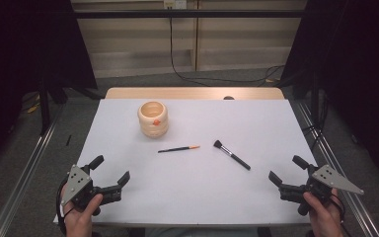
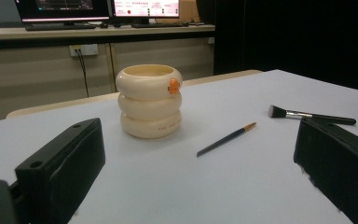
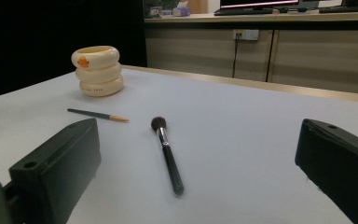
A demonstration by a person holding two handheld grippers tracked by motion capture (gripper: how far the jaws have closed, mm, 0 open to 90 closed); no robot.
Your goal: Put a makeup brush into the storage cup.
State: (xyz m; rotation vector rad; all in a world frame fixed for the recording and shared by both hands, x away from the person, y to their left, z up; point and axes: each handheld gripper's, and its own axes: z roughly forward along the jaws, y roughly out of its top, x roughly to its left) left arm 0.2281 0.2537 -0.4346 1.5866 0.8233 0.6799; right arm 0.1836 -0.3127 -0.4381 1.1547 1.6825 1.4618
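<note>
A cream ribbed cup (image 1: 153,119) (image 2: 149,101) (image 3: 96,70) with a small orange mark stands upright on the white table, back left of centre. A thin dark brush with an orange tip (image 1: 178,148) (image 2: 227,139) (image 3: 98,115) lies flat near the middle. To its right lies a black-handled makeup brush (image 1: 231,154) (image 2: 310,115) (image 3: 167,154). My left gripper (image 1: 112,170) is open near the front left corner, nothing between its jaws. My right gripper (image 1: 288,170) is open near the front right corner, likewise holding nothing.
The white table surface (image 1: 192,197) ends in a wooden strip (image 1: 192,93) at the back. Metal rails (image 1: 24,168) run along both sides. Cables (image 1: 187,74) lie on the floor behind. Monitors stand on a desk (image 2: 98,30) beyond the table.
</note>
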